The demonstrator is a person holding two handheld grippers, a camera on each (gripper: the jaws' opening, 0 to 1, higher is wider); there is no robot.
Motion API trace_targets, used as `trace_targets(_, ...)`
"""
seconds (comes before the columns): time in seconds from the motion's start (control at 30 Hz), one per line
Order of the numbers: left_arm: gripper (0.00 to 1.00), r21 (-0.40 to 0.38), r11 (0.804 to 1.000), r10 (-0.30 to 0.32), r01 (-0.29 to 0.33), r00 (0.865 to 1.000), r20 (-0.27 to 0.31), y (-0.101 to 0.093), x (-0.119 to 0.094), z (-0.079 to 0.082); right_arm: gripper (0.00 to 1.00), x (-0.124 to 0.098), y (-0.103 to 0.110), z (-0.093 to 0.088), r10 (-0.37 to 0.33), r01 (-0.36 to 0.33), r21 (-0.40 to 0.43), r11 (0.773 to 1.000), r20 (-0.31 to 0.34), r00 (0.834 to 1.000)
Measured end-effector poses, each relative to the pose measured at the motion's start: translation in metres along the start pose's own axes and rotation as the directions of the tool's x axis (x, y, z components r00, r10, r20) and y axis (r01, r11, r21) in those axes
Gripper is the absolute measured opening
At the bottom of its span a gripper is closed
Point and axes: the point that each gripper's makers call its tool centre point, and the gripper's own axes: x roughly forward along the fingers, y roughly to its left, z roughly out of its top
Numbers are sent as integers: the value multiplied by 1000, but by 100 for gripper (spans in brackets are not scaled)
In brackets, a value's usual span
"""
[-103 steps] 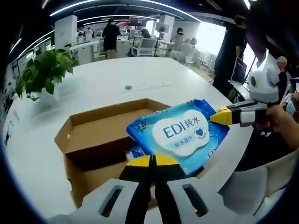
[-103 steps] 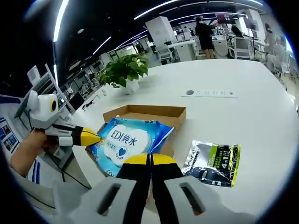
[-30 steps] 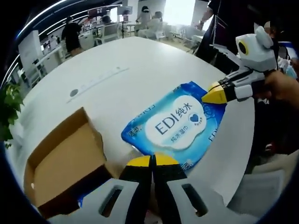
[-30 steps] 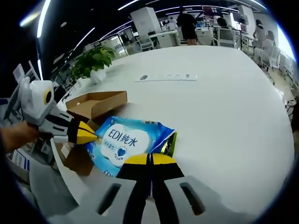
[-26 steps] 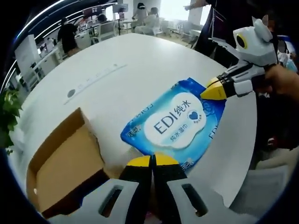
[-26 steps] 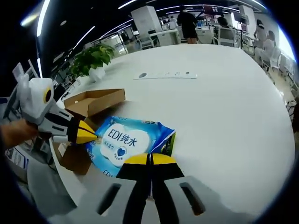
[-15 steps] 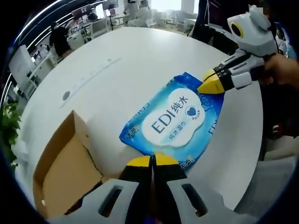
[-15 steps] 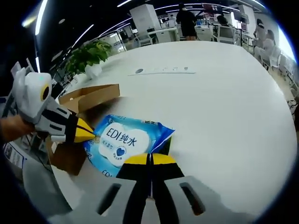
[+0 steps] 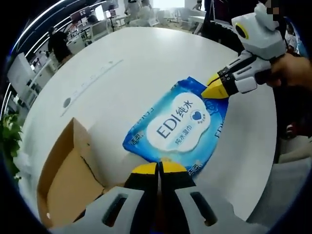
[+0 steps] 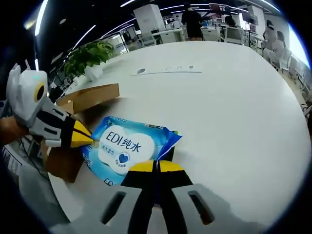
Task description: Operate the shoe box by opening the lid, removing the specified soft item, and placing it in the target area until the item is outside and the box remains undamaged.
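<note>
Wipes pack (image 9: 179, 127), blue with a white label reading "EDI", sits outside the cardboard shoe box (image 9: 66, 181) in the left gripper view, over the white table (image 9: 126, 63) and to the right of the box. The left gripper (image 9: 159, 168) rises from the bottom of that view with its yellow-tipped jaws pressed together on the pack's near edge. The right gripper (image 9: 212, 89) comes in from the right, held by a hand (image 9: 292, 70), and its yellow tip pinches the pack's far right corner. The box lies at the lower left with its brown inside showing and a flap standing up. A green plant (image 9: 9, 144) shows at the far left edge, and a grey strip with a round socket (image 9: 87, 87) lies on the table beyond the box. In the right gripper view the right gripper (image 10: 156, 167) has its jaws closed on the near edge of the wipes pack (image 10: 124, 146), which lies just right of the shoe box (image 10: 73, 126). The left gripper (image 10: 87, 139) enters from the left with its yellow tip closed on the pack's left edge, in front of the box. Whether the pack rests fully on the table (image 10: 234, 112) or is held just above it cannot be told. A potted plant (image 10: 90, 56) stands at the table's far left, and a person (image 10: 191, 22) stands among desks in the background.
</note>
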Motion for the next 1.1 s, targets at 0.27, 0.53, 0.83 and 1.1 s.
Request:
trace_targets(0.27,2,-8,1000,15,-15,1000,14,0,-6,-1,3,-2,-3,0,-16,16,-11,1000,9,1000)
trace_targets(0.53,12,-62,998,-21,24,998,62,-4,-16,1,13,-12,-1,5,-30,31,-33,999,18,999)
trace_targets(0.83,18,-65,996,-58,65,993,104,-16,-33,8,22,-26,4,4,-52,51,-109,993,-8,999)
trace_targets(1.1,27,-68,992,-95,105,986,138,-25,-52,6,27,-48,17,10,-48,46,-176,983,-7,999)
